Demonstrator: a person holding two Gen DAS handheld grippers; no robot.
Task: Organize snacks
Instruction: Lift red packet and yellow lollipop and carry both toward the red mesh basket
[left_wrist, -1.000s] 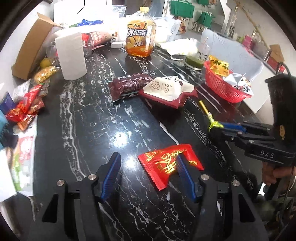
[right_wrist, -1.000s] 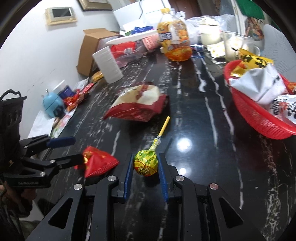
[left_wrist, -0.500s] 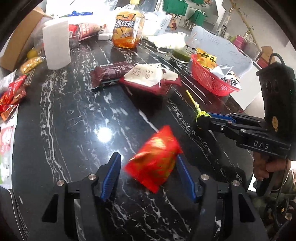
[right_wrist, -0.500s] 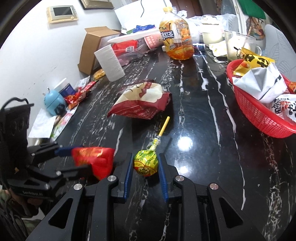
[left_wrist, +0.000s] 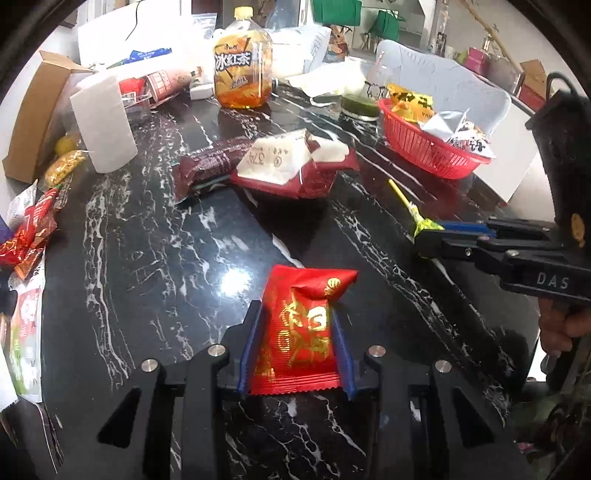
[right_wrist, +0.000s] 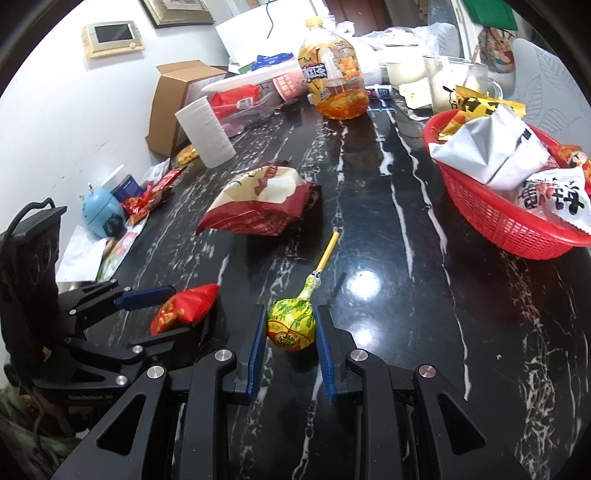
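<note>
My left gripper (left_wrist: 295, 314) is shut on a red snack packet (left_wrist: 299, 332) with gold print and holds it just above the black marble table (left_wrist: 147, 258). The packet also shows in the right wrist view (right_wrist: 183, 308). My right gripper (right_wrist: 290, 328) is shut on a yellow-green lollipop (right_wrist: 291, 325) whose yellow stick points away. A red basket (right_wrist: 491, 218) with several snack bags stands at the right. It also shows in the left wrist view (left_wrist: 424, 147).
A red and white bag (left_wrist: 295, 166) and a dark brown bar pack (left_wrist: 210, 162) lie mid-table. An iced tea bottle (left_wrist: 242, 66), a paper roll (left_wrist: 105, 123), a cardboard box (left_wrist: 33, 118) and small red sachets (left_wrist: 29, 236) crowd the back and left edge.
My left gripper closed on the red packet, which went from lying flat on the table to standing between the fingers. The right gripper kept its hold on the lollipop.
</note>
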